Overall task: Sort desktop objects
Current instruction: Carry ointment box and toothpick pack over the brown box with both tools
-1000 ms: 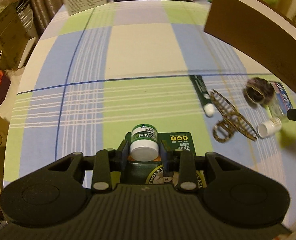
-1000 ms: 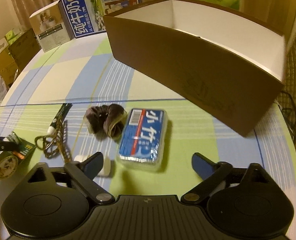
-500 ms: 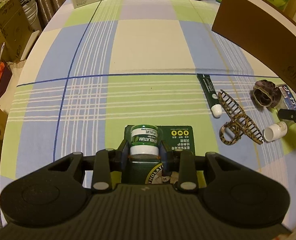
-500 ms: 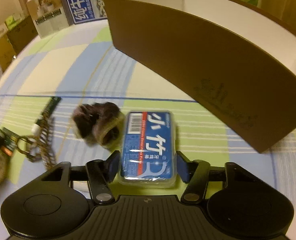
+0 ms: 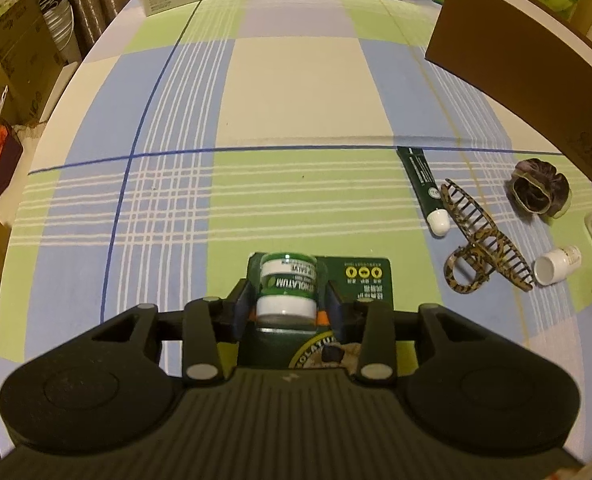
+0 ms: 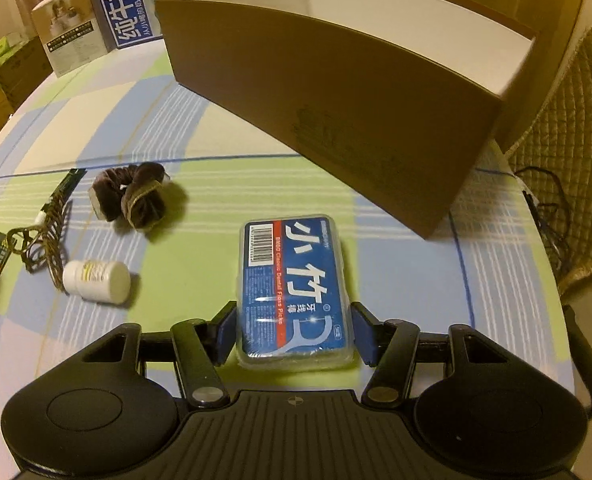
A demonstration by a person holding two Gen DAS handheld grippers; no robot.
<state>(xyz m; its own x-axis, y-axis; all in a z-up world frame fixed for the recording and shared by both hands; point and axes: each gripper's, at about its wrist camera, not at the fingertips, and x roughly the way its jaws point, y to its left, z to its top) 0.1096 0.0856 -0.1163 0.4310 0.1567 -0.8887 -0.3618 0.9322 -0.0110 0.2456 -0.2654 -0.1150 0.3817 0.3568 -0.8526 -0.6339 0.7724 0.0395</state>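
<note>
The big brown cardboard box (image 6: 335,92) is standing open-topped toward the far right corner of the surface (image 5: 296,92), and it is sitting straight ahead of the right hand-held gripper (image 6: 294,332), which makes that hand much the nearer of the two to it. That gripper is clamping the blue floss-pick case (image 6: 294,284) across its short width, so the case's long axis is running forward along the fingers, pointing at the box's near wall; by my read, the coming move is a lift up and over that wall. Over near the front edge, the left hand-held gripper (image 5: 287,304) is straddling the small green-and-white salve jar (image 5: 287,288), which is sitting on its dark green backing card (image 5: 359,276), and its jaws are opening, the pads looking just clear of the jar. Between the two hands, loose items are waiting on the plaid cloth: the leopard-print hair claw (image 5: 483,240), the brown scrunchie (image 6: 132,196), the dark green tube (image 5: 421,184) and the little white bottle (image 6: 96,280), lying on its side.
</note>
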